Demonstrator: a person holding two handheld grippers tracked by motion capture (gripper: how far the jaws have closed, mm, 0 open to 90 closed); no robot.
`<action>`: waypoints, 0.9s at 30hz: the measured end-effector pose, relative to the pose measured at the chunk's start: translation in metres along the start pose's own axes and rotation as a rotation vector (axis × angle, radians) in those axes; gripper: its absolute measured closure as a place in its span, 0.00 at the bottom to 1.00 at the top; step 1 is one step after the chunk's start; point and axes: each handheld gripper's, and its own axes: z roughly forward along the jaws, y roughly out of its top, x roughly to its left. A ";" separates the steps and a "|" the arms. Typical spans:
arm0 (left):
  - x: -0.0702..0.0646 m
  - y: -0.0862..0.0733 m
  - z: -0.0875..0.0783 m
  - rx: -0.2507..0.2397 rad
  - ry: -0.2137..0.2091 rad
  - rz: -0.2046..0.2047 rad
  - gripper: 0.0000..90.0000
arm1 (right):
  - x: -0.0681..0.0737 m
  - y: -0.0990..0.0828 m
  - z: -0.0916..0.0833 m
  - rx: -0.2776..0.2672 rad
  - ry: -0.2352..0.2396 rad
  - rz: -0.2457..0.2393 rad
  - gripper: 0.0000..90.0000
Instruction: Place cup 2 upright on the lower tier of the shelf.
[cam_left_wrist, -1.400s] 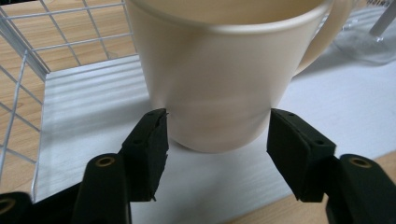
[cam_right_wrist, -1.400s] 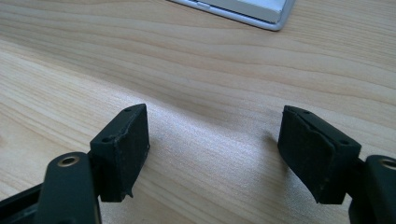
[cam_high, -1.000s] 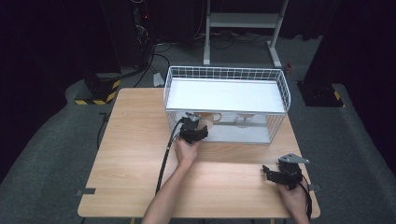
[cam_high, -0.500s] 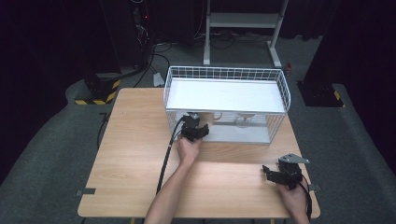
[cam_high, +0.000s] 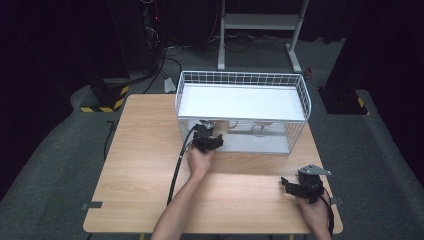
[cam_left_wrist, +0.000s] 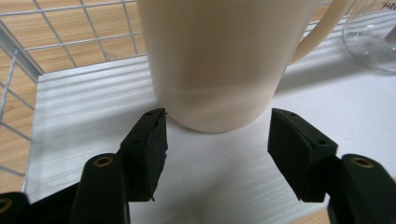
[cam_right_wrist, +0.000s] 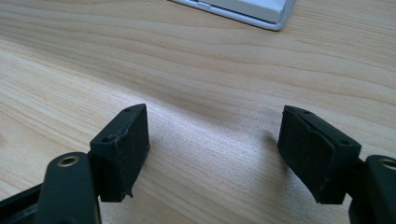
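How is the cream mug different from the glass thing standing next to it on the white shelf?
The cream mug is opaque, while the glass vessel is clear and see-through. The mug sits directly ahead of the left gripper, whose jaws have just been opening and stand apart from its base; the glass vessel stands off to the side. The mug shows a handle; none is visible on the glass. Both rest on the white shelf inside the wire rack.

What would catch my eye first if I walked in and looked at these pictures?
Probably the white wire basket at the far side of the wooden table, with a cream mug on its lower white shelf, a clear glass beside it. The left gripper reaches in at the mug; its jaws have just been opening and stand apart just short of it, nothing pressed between them. The right gripper rests open at the table's near right corner.
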 end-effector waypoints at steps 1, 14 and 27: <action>0.000 0.000 -0.001 0.000 0.000 -0.001 0.42 | 0.000 0.000 0.000 0.000 0.000 0.000 0.28; -0.009 -0.003 -0.015 -0.017 -0.005 0.063 0.35 | 0.000 0.000 0.000 0.000 0.000 0.000 0.28; -0.006 -0.008 -0.031 -0.042 -0.024 0.069 0.34 | 0.000 0.000 0.000 0.000 0.000 0.001 0.28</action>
